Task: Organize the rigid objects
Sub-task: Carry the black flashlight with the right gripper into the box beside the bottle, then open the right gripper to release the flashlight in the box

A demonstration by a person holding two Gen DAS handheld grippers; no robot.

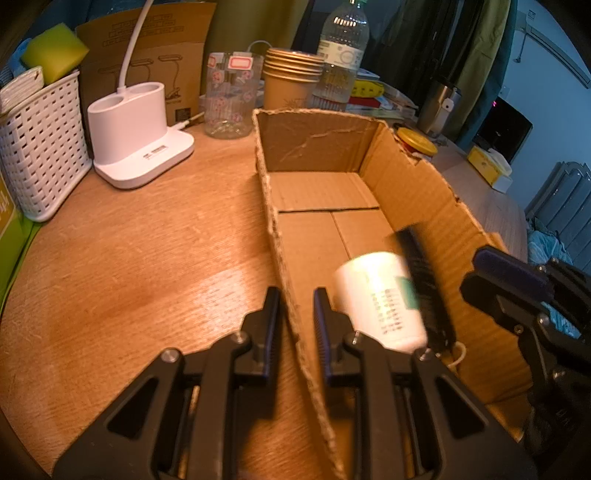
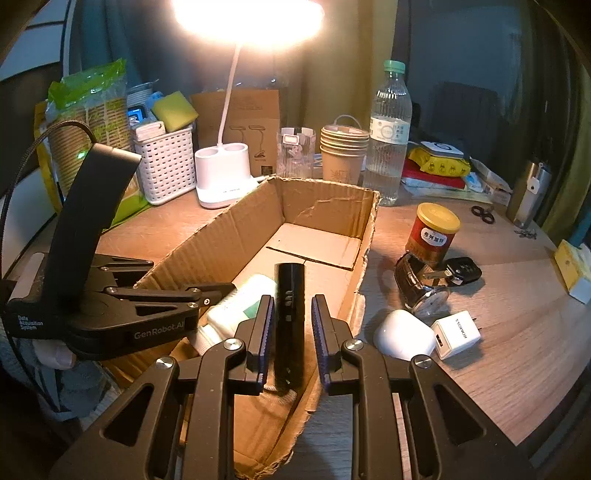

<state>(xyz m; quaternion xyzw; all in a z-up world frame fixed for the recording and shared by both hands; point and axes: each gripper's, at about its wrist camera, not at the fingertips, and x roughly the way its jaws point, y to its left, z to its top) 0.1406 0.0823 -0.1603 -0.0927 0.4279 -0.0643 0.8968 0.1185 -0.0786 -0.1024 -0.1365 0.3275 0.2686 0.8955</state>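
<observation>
Black gripper (image 2: 290, 321), blue ribbed pads (image 2: 317, 325), silver screws

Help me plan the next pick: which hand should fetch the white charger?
Probably right. The right gripper hovers nearest the white charger, right of the cardboard box, though a black cylinder sits between its jaws; the left gripper is shut on the box wall, steadying it.

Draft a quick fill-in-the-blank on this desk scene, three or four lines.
1. The left gripper clamps a wall of the ____ box.
2. The white bottle lies ____ the box.
3. The paper cups are ____ together.
4. The desk lamp is switched ____.
Missing: cardboard; inside; stacked; on.
</observation>
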